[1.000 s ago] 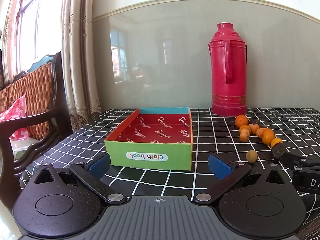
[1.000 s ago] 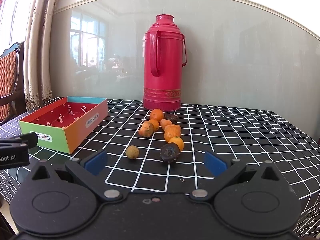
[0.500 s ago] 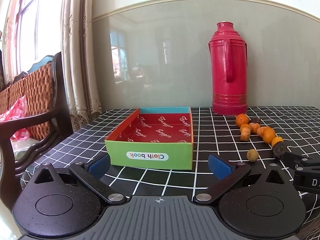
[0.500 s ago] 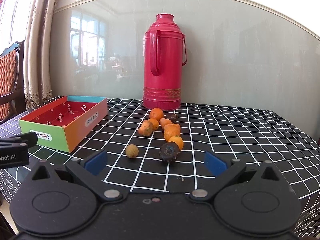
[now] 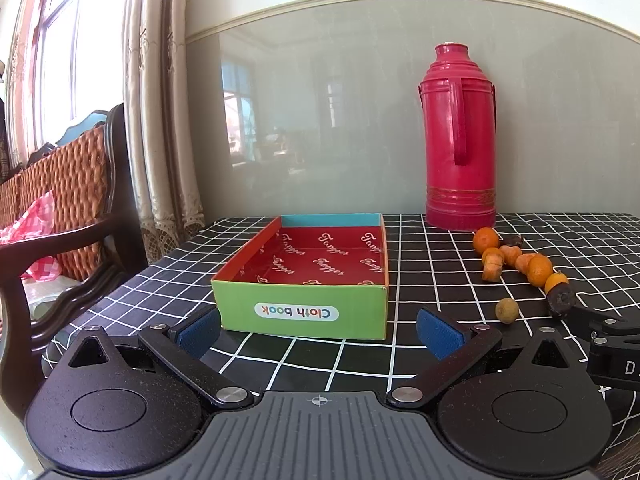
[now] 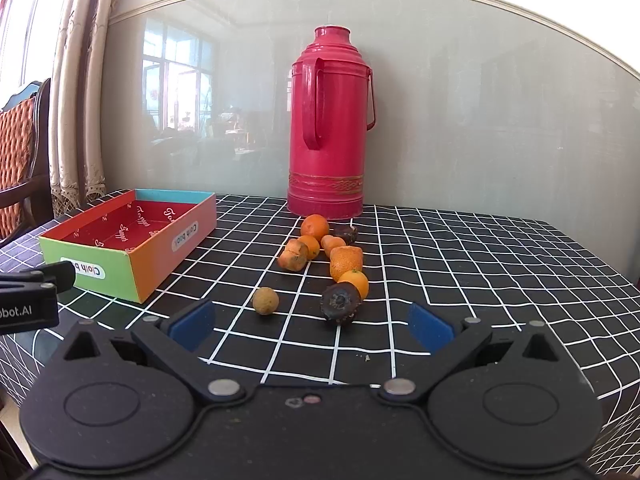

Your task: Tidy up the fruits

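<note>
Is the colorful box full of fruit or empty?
Empty. The box shows only its bare red floor; all the fruit lies outside on the table.

box (image 6: 132, 244) left of fruits (image 6: 324, 260); flask (image 6: 328, 128) behind (on table (image 6: 480, 264))

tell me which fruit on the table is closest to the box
The small round yellowish-tan fruit, lying alone on the cloth between the box and the dark shrivelled fruit. The orange ones cluster farther right, toward the red thermos.
</note>
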Demonstrator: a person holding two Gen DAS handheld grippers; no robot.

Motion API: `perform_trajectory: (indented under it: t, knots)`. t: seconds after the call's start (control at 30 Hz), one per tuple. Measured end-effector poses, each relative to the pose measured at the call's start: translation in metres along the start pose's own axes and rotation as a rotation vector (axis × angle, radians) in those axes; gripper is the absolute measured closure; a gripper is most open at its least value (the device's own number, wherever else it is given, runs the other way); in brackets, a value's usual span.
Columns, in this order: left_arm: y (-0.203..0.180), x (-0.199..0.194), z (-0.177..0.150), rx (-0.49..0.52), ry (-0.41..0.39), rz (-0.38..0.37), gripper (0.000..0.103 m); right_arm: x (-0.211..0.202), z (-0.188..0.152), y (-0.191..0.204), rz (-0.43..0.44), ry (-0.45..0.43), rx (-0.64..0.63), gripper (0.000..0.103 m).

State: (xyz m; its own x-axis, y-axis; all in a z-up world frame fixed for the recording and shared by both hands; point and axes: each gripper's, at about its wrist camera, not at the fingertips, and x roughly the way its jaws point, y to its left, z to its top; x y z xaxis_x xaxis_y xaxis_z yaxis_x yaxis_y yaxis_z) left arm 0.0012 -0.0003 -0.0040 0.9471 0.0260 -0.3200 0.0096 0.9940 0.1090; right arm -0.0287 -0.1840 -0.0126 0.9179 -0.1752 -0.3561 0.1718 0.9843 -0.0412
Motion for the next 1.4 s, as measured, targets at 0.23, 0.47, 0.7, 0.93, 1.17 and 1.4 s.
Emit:
perform_trajectory:
  t: [0.23, 0.47, 0.7, 0.93, 1.17, 1.4]
  knots:
    - [0.0, 0.0, 0.0, -0.001, 0.001, 0.001, 0.0, 0.001, 0.0, 0.0, 0.002, 0.001, 0.001, 0.006]
    - [0.001, 0.0, 0.0, 0.002, -0.001, 0.001, 0.0, 0.0, 0.0, -0.001, 0.003, 0.003, 0.001, 0.006]
    - [0.001, -0.001, 0.0, 0.001, -0.002, 0.001, 0.0, -0.001, 0.001, -0.002, 0.001, 0.001, 0.002, 0.006]
    - [-0.007, -0.001, 0.001, 0.042, -0.011, -0.011, 0.0, -0.004, 0.001, -0.009, -0.015, -0.004, 0.018, 0.006]
    - [-0.021, -0.002, 0.005, 0.101, -0.03, -0.038, 0.0, -0.009, 0.003, -0.023, -0.026, -0.017, 0.06, 0.006]
    - [-0.033, -0.006, 0.01, 0.15, -0.049, -0.078, 0.0, -0.017, 0.007, -0.039, -0.062, -0.054, 0.125, 0.006]
